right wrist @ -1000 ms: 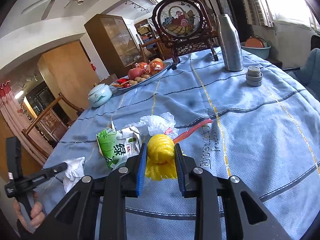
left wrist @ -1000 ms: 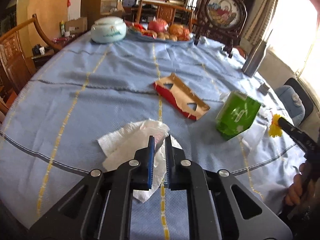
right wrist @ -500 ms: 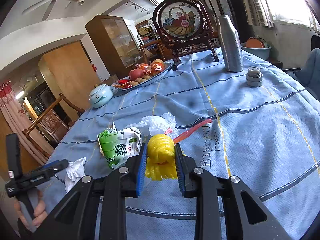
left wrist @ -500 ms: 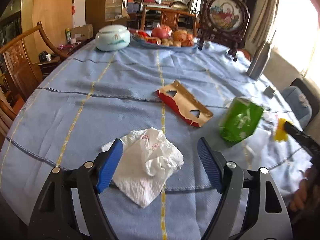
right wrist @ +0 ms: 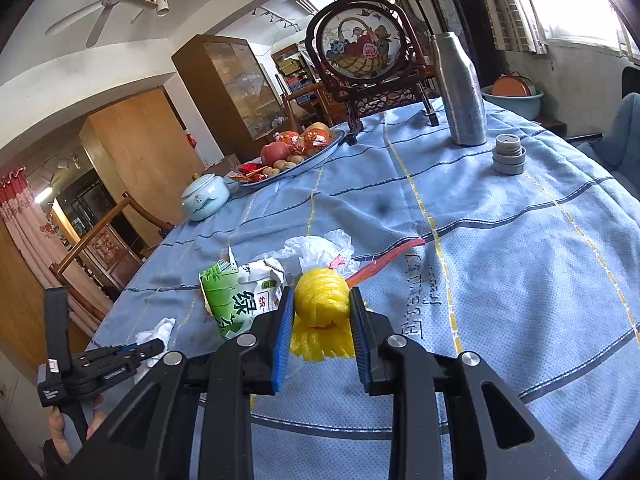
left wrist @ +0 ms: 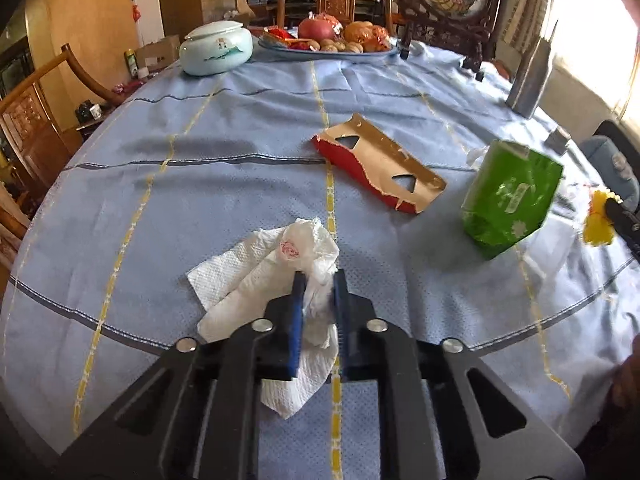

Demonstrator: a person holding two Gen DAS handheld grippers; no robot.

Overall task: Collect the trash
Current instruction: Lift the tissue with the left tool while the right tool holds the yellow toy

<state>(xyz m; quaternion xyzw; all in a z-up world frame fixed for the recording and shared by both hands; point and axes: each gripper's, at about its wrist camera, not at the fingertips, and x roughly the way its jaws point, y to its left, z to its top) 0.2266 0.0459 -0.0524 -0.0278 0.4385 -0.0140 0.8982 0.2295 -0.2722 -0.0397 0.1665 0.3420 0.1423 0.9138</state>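
Left claw (left wrist: 317, 280) pinching the crumpled white tissue (left wrist: 276, 264) at the near edge of the tabletop (left wrist: 240, 120) | right claw (right wrist: 320, 300) clamped on a yellow tassel wad (right wrist: 320, 296) | green packet (left wrist: 512, 196) and torn cardboard (left wrist: 380, 168) lie between, well apart.

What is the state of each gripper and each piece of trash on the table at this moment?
left gripper: shut on the white tissue.
white tissue: crumpled, pinched, partly on the cloth.
right gripper: shut on the yellow knot.
yellow knot: held between the fingers.
green packet: opened, tilted.
torn cardboard: lying flat, untouched.
metal bottle: upright, uncapped.
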